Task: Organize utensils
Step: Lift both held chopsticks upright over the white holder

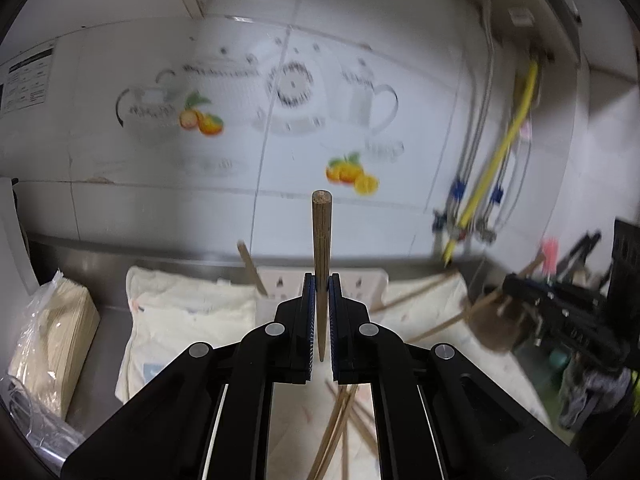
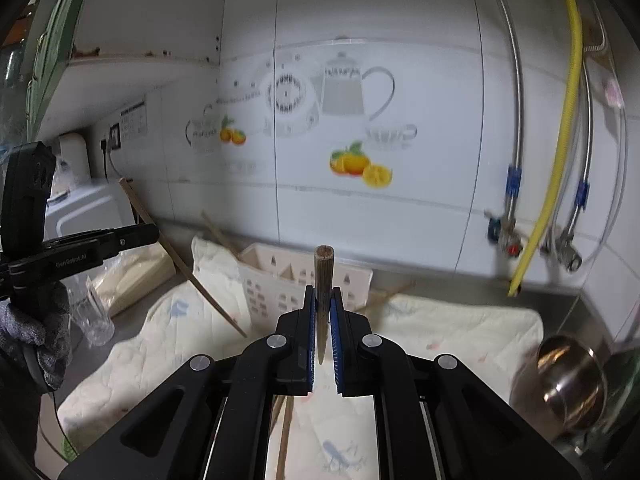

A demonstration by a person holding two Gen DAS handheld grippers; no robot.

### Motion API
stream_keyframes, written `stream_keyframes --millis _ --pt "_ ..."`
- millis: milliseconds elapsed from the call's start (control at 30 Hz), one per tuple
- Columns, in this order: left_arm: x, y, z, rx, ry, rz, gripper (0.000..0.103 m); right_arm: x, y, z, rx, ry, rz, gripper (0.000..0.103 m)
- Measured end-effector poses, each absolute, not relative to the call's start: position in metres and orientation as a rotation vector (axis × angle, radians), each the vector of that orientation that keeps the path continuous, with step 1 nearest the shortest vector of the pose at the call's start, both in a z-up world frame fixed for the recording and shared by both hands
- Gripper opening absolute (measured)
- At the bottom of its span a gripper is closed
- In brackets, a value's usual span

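My left gripper is shut on a wooden chopstick that stands upright between its pads. My right gripper is shut on another wooden chopstick, also upright. A white perforated utensil basket stands at the back on the cream cloth; it also shows in the left wrist view. Several loose chopsticks lie on the cloth below my left gripper. In the right wrist view the left gripper is at the far left with its chopstick slanting down.
A metal ladle lies at the right. A clear glass and a bagged stack of paper stand at the left. Yellow hose and pipes run down the tiled wall.
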State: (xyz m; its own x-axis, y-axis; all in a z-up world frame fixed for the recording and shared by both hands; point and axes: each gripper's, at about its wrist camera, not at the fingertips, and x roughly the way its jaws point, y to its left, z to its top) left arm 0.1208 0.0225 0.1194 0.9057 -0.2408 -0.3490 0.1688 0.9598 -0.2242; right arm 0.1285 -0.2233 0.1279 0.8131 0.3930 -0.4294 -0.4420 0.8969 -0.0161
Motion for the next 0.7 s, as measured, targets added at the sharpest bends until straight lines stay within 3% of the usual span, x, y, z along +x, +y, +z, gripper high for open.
stream_keyframes --millis 367,700 --pt "0.138 0.048 0.14 -0.323 0.245 -0.137 0.005 0.148 -0.217 0.154 -0.108 0.352 0.435 0.007" --pt "0.172 0.047 0.125 -0.271 0.302 -0.084 0.005 0.184 -0.206 0.144 -0.118 0.376 0.409 0.007"
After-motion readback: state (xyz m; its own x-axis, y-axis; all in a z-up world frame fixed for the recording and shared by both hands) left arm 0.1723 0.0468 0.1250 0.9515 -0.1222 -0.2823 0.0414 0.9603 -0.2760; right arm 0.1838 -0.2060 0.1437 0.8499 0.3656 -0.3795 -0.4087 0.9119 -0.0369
